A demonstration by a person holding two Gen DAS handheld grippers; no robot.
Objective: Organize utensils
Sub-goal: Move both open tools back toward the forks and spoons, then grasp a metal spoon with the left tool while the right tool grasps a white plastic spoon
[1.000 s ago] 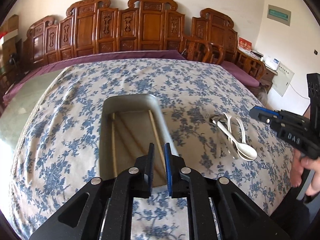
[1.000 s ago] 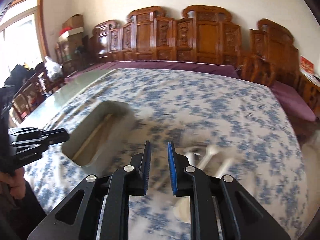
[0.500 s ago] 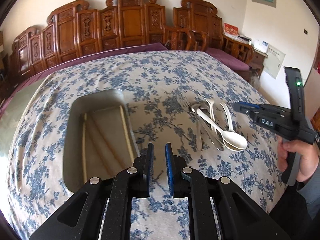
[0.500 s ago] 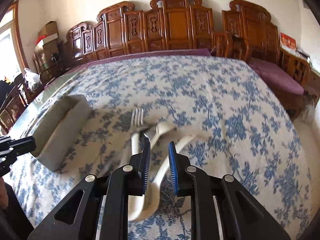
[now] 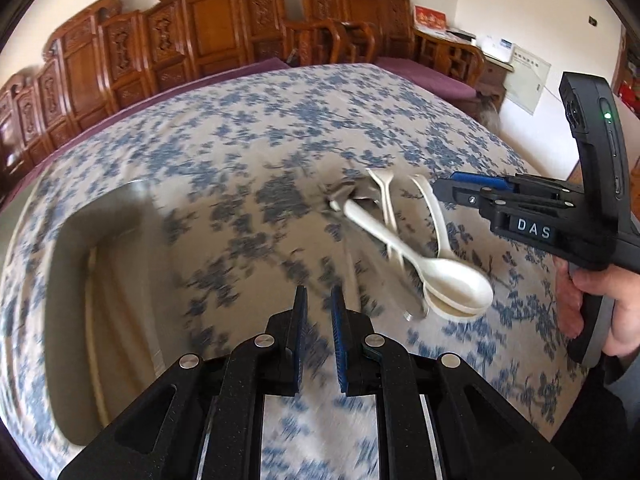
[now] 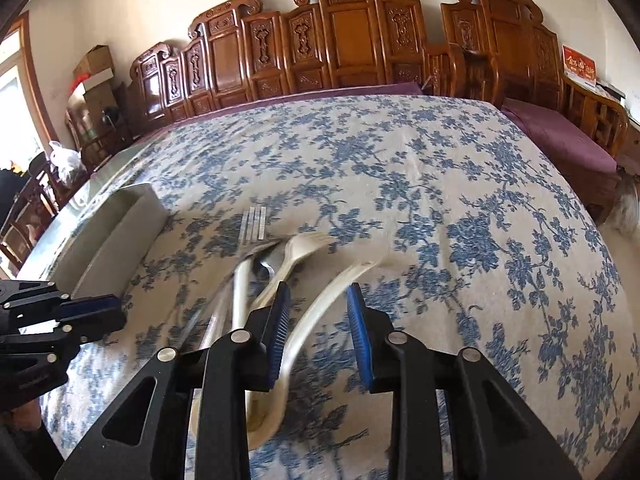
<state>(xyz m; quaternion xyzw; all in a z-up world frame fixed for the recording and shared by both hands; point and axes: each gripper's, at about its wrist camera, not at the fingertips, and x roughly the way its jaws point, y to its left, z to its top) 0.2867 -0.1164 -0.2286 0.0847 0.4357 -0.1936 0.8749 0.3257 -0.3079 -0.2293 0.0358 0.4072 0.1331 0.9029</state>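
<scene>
Utensils [image 6: 280,276]: two white spoons [image 5: 452,280], one metal fork [image 6: 253,224] (pile partly blurred).

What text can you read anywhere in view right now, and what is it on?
"DAS": white letters on the right gripper body.
Red card on the side shelf: gold characters, too blurred to read.
White wall sheet: print too small to read.
Box on the cabinet: blue label, unreadable.

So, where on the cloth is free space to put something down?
Free: the far cloth beyond the utensils, and the strip right of them. Crowded: between tray and utensils, where both grippers are.
</scene>
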